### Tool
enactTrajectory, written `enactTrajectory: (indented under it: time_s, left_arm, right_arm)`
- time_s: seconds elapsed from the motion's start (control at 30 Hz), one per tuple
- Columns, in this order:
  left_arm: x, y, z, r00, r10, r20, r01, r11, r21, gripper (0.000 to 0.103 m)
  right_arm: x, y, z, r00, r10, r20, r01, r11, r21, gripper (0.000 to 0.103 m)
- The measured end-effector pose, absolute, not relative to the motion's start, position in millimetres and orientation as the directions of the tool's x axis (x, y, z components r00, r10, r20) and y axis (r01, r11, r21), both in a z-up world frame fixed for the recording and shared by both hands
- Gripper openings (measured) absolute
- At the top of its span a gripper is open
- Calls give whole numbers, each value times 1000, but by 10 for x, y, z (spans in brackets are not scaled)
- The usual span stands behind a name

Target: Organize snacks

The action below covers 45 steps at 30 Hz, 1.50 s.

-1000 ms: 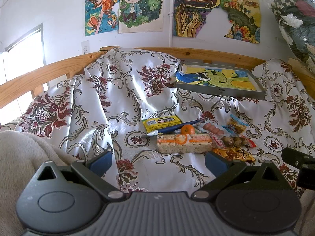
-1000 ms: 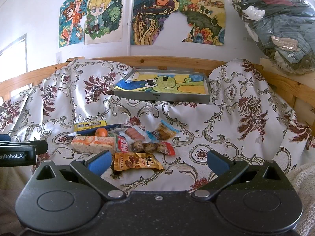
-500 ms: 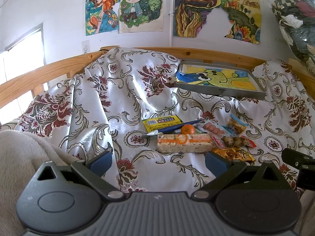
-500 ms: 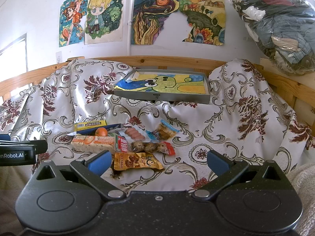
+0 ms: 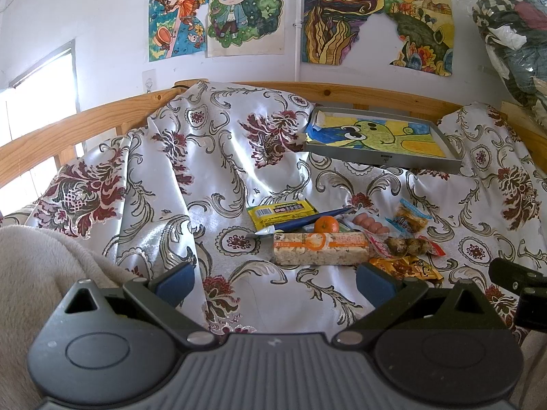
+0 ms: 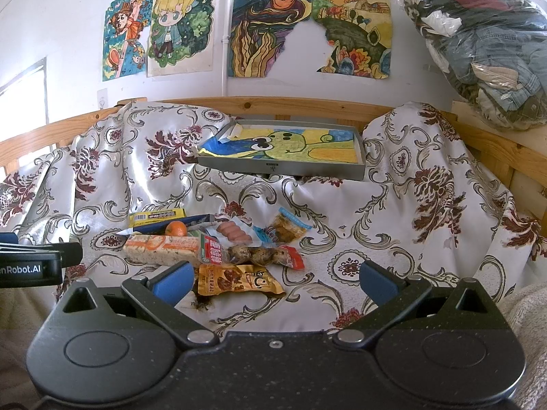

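Observation:
A heap of snacks lies on the flowered cloth: a long rice cracker pack (image 5: pixel 320 248) (image 6: pixel 160 247), a small orange (image 5: pixel 326 224) (image 6: pixel 176 229), a yellow packet (image 5: pixel 282 211) (image 6: pixel 157 217), a dark blue stick pack (image 5: pixel 307 222), sausages (image 5: pixel 371 222) (image 6: pixel 234 231), a quail egg pack (image 5: pixel 405 245) (image 6: pixel 259 254), a blue-edged snack bag (image 6: pixel 287 227) and an orange bag (image 6: pixel 236 279). A grey tray (image 5: pixel 383 160) (image 6: pixel 280 169) with a drawing inside sits behind them. My left gripper (image 5: pixel 273 282) hangs open just short of the cracker pack. My right gripper (image 6: pixel 273 282) is open near the orange bag.
A wooden rail (image 6: pixel 307 106) runs behind the cloth, with drawings taped on the wall above. A plastic bag of clothes (image 6: pixel 478 44) rests at the upper right. A beige blanket (image 5: pixel 41 273) lies at the lower left.

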<state>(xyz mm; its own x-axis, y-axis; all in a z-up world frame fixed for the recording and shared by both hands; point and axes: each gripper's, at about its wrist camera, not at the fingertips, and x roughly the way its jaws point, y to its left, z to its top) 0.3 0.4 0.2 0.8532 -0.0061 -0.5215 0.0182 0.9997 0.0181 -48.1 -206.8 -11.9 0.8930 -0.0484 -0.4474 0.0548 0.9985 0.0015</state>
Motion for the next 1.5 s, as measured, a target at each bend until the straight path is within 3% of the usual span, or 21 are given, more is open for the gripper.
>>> enactTrajectory:
  time_s: [0.5, 1.0, 1.5]
  left_arm:
    - [323, -34, 12, 794, -48, -606, 53, 999, -9, 103]
    - [1181, -9, 81, 728, -89, -679, 145, 989, 26, 103]
    - [1835, -186, -263, 560, -200, -804, 420, 905, 67, 103]
  right_arm:
    - [-211, -2125, -95, 838, -30, -545, 54, 998, 29, 102]
    - [408, -2213, -111, 780, 13, -626, -57, 997, -50, 102]
    - [1063, -2222, -450, 597, 209, -775, -263, 963, 57, 102]
